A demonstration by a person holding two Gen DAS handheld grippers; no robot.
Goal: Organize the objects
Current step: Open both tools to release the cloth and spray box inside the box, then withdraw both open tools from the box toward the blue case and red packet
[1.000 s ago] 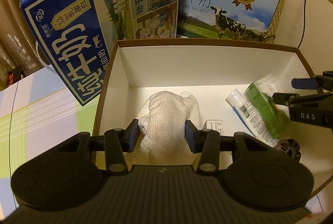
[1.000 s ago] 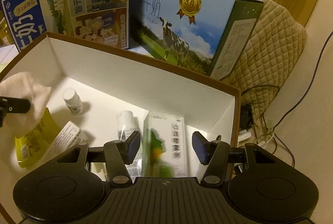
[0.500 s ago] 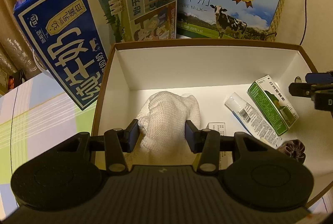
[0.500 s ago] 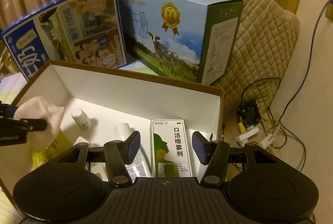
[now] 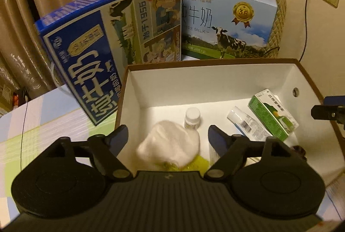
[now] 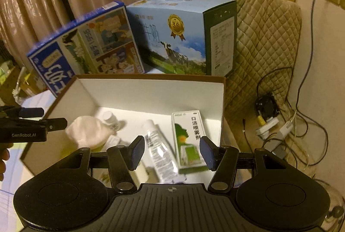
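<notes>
Checked table (image 5: 43,119), box (image 5: 215,81) on it; left gripper (image 5: 168,137) spread wide, empty, above cloth (image 5: 170,145) lying in box; right gripper (image 6: 171,151) likewise spread (nothing held); bottle (image 5: 192,117), tube (image 6: 158,152), carton (image 6: 189,139) inside; milk cases (image 5: 226,22) behind; packing looks nearly finished.

I see cloth (image 5: 170,145) blurred | yellow packet (image 5: 194,164) mostly hidden under it | dark item (image 5: 298,149) behind my fingers (image 5: 220,141)
</notes>
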